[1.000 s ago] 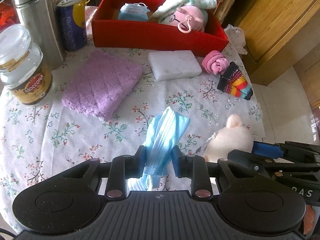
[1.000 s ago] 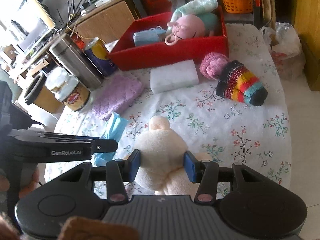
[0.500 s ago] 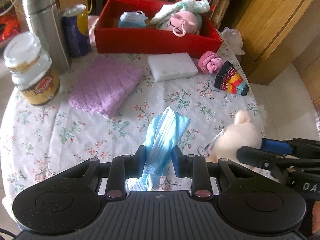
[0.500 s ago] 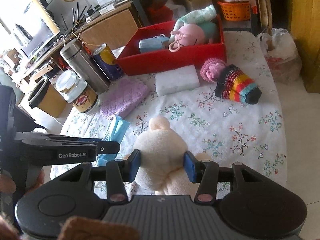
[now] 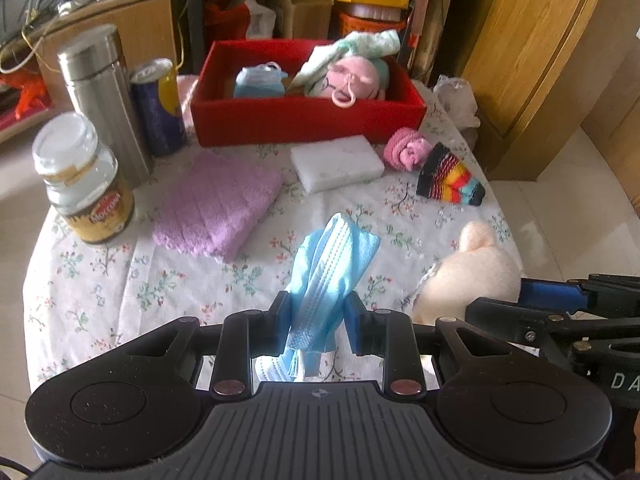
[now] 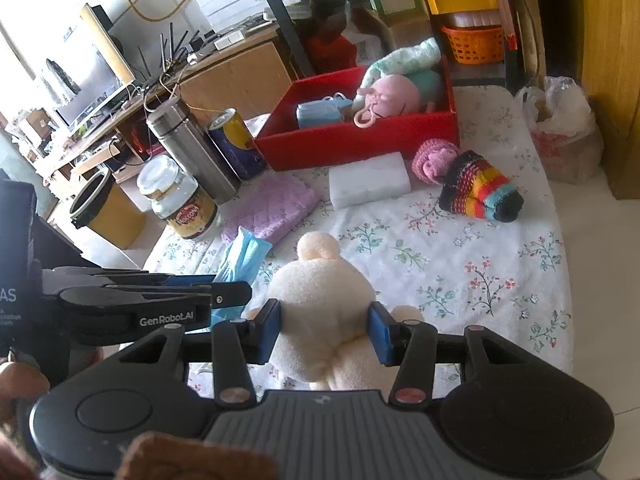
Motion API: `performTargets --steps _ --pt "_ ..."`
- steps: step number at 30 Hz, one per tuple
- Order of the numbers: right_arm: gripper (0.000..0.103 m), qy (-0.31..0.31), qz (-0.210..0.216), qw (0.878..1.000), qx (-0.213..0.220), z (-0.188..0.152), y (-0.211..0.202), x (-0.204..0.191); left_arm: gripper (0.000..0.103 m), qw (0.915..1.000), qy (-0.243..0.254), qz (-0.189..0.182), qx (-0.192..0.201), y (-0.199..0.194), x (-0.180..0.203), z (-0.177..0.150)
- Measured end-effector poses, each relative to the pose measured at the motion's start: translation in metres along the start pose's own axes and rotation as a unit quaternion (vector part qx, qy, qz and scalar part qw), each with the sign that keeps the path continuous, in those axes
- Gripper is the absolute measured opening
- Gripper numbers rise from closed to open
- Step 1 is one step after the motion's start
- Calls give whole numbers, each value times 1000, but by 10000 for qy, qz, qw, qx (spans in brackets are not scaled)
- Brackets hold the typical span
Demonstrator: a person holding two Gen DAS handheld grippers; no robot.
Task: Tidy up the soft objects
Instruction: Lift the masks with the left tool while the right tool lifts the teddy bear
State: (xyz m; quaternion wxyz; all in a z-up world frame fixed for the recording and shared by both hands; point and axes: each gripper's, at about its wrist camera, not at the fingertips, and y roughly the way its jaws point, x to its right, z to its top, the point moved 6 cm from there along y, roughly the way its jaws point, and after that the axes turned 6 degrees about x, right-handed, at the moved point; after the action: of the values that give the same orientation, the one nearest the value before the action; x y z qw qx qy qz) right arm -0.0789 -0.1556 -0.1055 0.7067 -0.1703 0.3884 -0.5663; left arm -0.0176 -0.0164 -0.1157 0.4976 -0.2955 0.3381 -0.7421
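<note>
A crumpled blue face mask (image 5: 328,268) stands pinched between blue pads at the near edge of the flowered table; a cream plush toy (image 6: 322,312) is clamped just to its right. Farther off lie a folded lilac cloth (image 5: 216,204), a white sponge (image 5: 336,162), a pink rolled sock (image 5: 406,154) touching a rainbow-striped sock (image 5: 450,180), and a red box (image 5: 308,118) holding a mask, a pink doll and a pale green cloth.

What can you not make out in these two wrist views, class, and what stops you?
- Lower end of the blue face mask: left wrist view, hidden behind the left tongs.
- Underside of the cream plush toy: right wrist view, covered by the right tongs.
- Red box floor: both views, hidden by its front wall and contents.
</note>
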Motion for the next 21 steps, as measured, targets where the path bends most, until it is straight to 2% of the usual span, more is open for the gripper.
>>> performTargets --steps 8,21 --pt "18 86 94 9994 315 17 -7 -2 29 9997 0 123 206 -3 -3 13" --pt "18 89 112 9962 862 60 -16 0 29 9979 119 203 597 -1 7 52"
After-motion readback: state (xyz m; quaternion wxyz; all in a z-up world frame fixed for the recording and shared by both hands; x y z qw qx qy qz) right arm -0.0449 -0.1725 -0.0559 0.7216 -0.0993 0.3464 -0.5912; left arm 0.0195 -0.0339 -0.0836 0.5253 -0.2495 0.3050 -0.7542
